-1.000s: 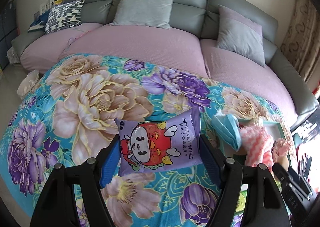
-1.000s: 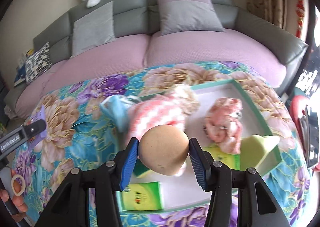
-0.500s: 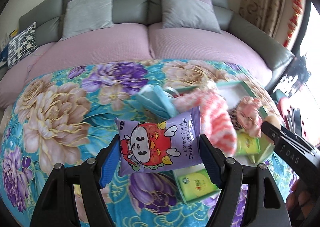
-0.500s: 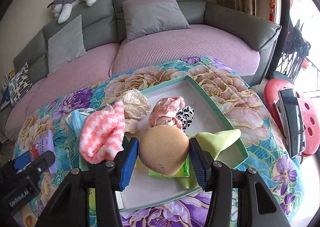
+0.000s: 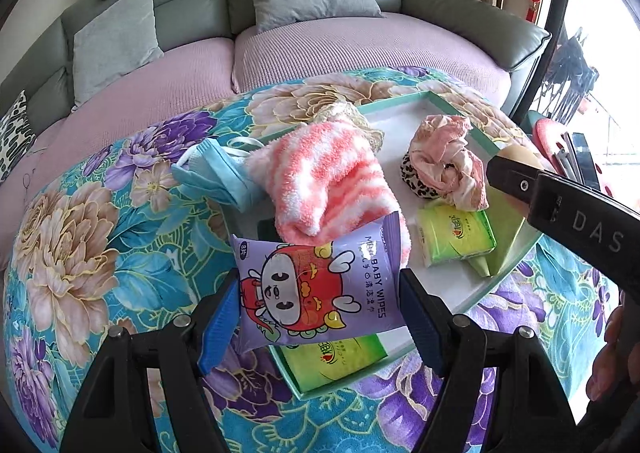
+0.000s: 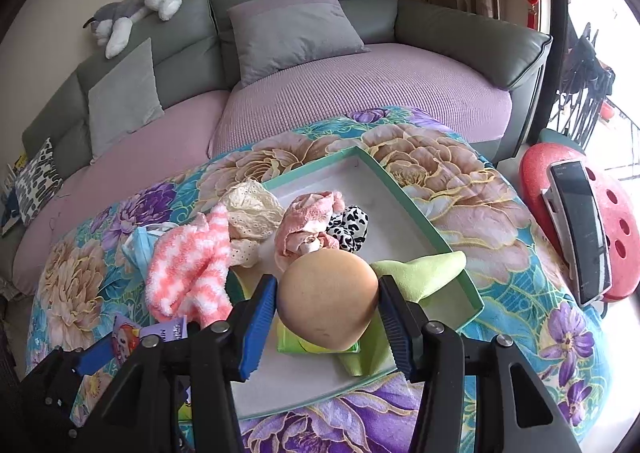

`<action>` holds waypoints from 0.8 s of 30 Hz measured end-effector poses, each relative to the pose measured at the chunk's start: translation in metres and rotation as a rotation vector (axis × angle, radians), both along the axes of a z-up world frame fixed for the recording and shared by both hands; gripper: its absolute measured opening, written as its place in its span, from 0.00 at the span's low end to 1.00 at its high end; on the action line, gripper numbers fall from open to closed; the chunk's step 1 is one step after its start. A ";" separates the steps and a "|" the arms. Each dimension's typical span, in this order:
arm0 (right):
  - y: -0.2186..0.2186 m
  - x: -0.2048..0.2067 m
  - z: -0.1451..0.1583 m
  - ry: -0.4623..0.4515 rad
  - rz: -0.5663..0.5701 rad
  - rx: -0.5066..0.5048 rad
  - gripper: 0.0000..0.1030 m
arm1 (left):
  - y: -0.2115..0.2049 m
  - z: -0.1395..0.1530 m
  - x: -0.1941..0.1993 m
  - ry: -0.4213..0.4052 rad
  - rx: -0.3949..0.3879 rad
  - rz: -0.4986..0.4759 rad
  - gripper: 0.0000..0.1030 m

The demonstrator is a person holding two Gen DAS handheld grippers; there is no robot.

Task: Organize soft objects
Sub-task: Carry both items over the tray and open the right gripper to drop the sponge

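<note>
Left tongs (image 5: 320, 299): clamped on purple soft-plastic baby-wipes pack (image 5: 316, 293); light, slippery, squashy; grip side edges.
Right tongs (image 6: 328, 303): clamped on tan egg-shaped sponge (image 6: 328, 301); light, compressible.
Teal-rimmed tray (image 6: 416, 209): twelve o'clock.

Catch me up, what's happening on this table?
A person is sorting soft items into a green-rimmed tray. The left claw grips a purple pack of baby wipes over the tray's near corner; the right claw grips a tan sponge ball above the tray. A fuzzy pink sock, scrunchies and tissue packs already lie inside.
</note>
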State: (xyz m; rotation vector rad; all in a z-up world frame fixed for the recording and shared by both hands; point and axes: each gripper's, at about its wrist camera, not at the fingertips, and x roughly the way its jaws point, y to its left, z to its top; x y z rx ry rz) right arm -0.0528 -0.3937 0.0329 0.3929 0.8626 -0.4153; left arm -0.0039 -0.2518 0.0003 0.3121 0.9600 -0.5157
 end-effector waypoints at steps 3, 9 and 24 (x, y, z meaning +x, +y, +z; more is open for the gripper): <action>0.002 0.002 -0.004 0.008 0.014 0.009 0.53 | -0.001 -0.005 0.002 0.010 0.009 -0.002 0.75; 0.005 0.006 -0.007 0.013 0.033 0.020 0.53 | -0.004 -0.014 0.005 0.028 0.021 -0.002 0.75; 0.020 0.025 -0.030 0.034 0.124 0.059 0.54 | -0.021 -0.034 0.012 0.024 0.034 -0.034 0.76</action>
